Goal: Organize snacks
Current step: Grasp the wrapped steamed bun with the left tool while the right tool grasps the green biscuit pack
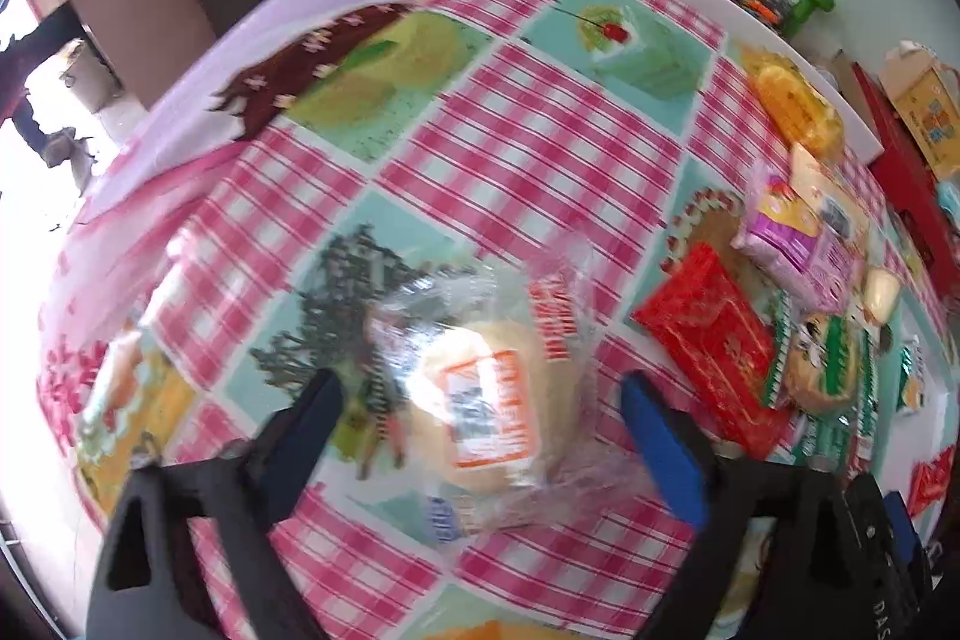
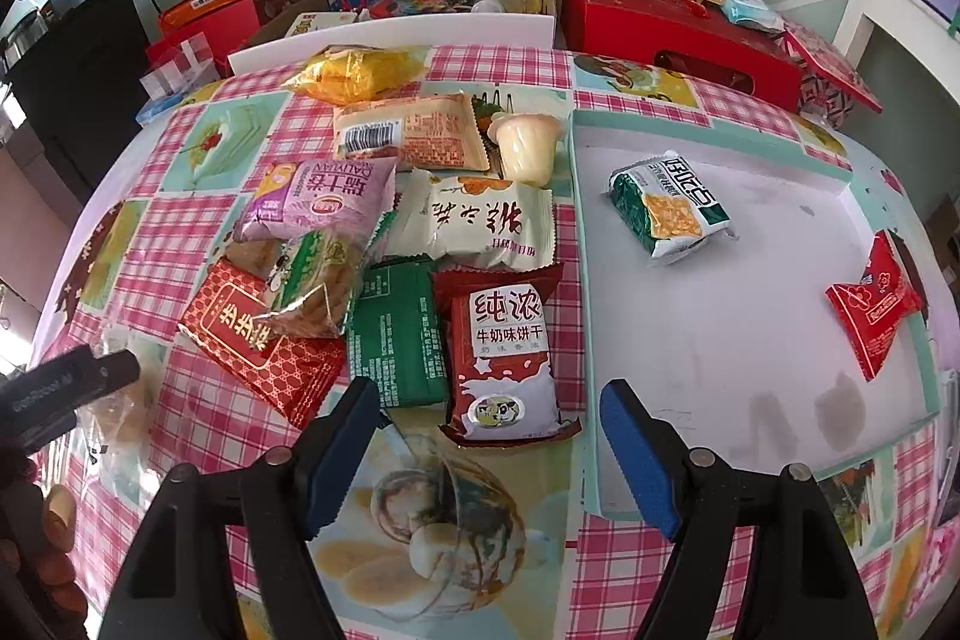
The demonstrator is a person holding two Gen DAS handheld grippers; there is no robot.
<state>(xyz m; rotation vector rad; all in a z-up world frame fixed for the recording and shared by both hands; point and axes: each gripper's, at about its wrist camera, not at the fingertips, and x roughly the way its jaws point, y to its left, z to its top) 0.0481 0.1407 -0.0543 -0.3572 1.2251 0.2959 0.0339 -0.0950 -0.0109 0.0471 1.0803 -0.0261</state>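
Left wrist view shows the left tool (image 1: 480, 400) pointing steeply down at a clear-wrapped bun (image 1: 492, 394) that lies on the checked cloth of the worktop (image 1: 528, 142). Its blue-padded fingers (image 1: 660, 448) stand on either side of the bun, partly open; the picture is blurred there, so whether the pads touch the wrapper cannot be told. To the right of the bun lie a red gold-patterned pack (image 1: 714, 340) and a purple pack (image 1: 792, 244), close together with other snacks.

In the right wrist view, the right tool (image 2: 489, 424) hangs partly open over the near end of a dark red milk biscuit pack (image 2: 504, 358), with the pack's lower edge between the fingers and no clear contact. Just beside that pack lies a green pack (image 2: 396, 334); behind it a white pack (image 2: 474, 214) and a jelly cup (image 2: 528, 145). To the right sits a white tray (image 2: 750, 316) holding a green and white pack (image 2: 669, 205) near its far side and a small red pack (image 2: 873, 307) at its right edge, well apart.
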